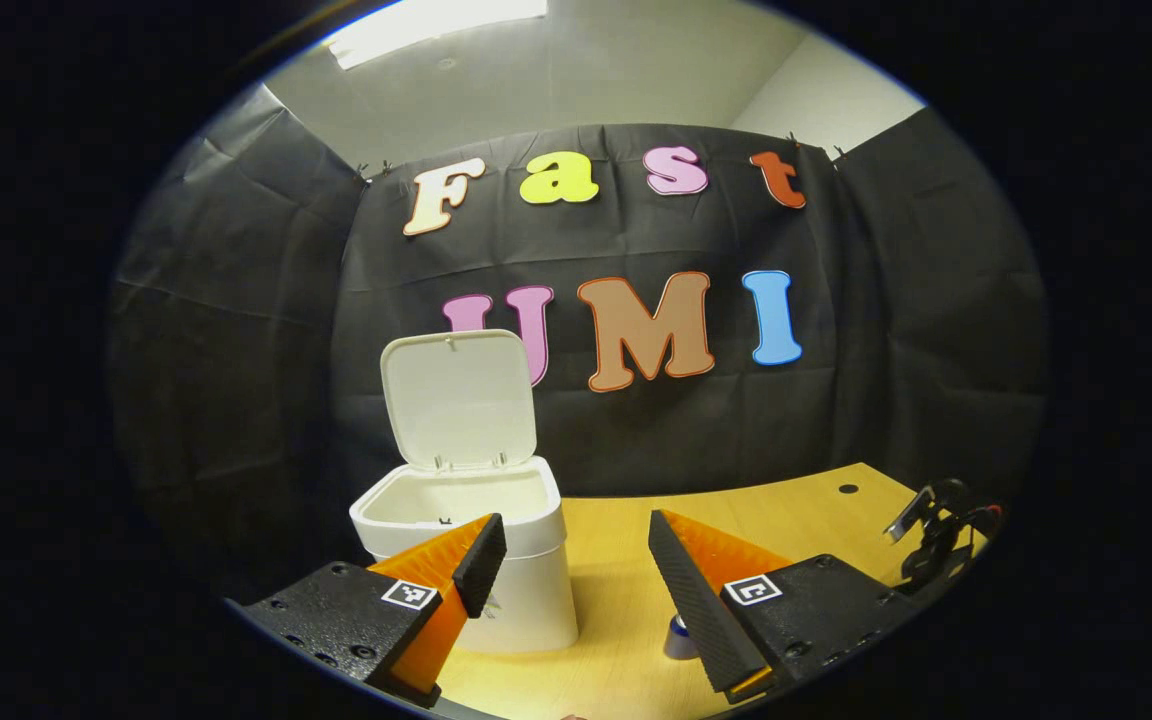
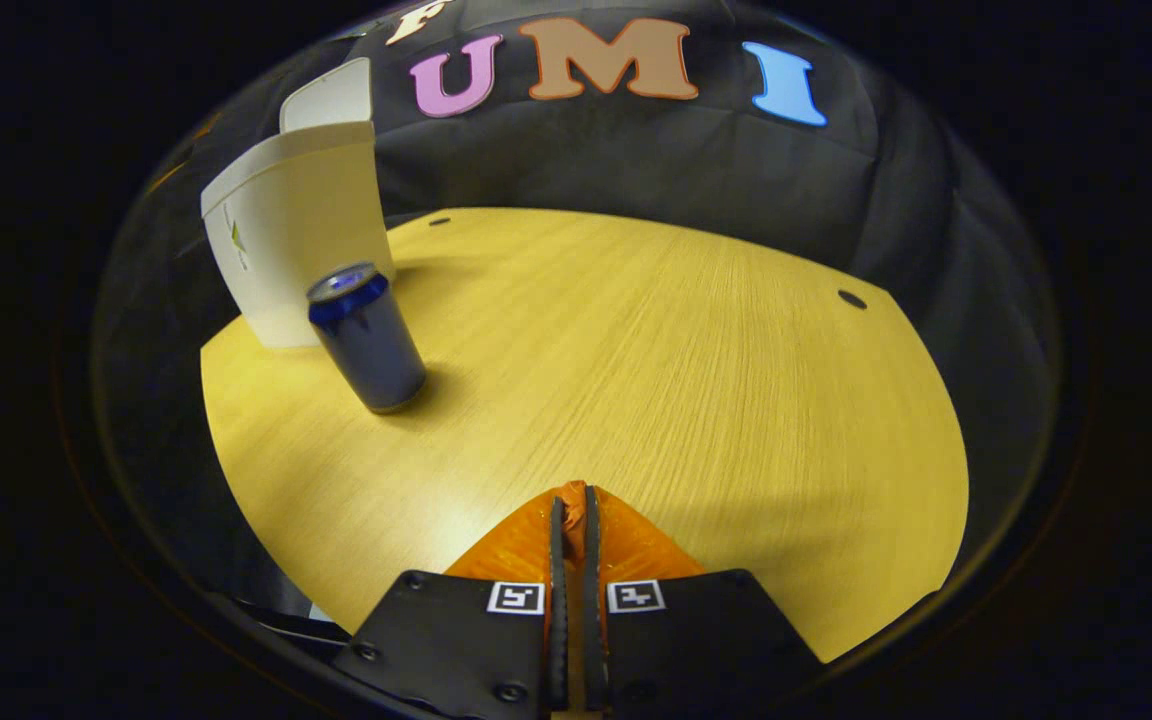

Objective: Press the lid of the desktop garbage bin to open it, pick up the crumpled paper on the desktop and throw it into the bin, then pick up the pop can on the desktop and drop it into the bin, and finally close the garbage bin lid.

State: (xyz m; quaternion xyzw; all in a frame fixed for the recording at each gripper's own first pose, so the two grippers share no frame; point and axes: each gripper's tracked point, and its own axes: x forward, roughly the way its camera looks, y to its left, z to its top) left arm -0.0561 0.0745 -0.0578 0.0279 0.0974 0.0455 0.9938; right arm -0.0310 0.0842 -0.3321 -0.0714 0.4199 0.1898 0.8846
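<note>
The place looks like a recording booth inside an office room: black cloth walls [image 1: 236,330] hang around a wooden desk [image 2: 636,350], with white ceiling and a lamp [image 1: 436,25] above.

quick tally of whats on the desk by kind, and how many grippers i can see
bins: 1, the white bin with its lid up
pop cans: 1, the blue can standing beside the bin
grippers: 2, the left gripper open, the right gripper shut on nothing
total: 4
</note>
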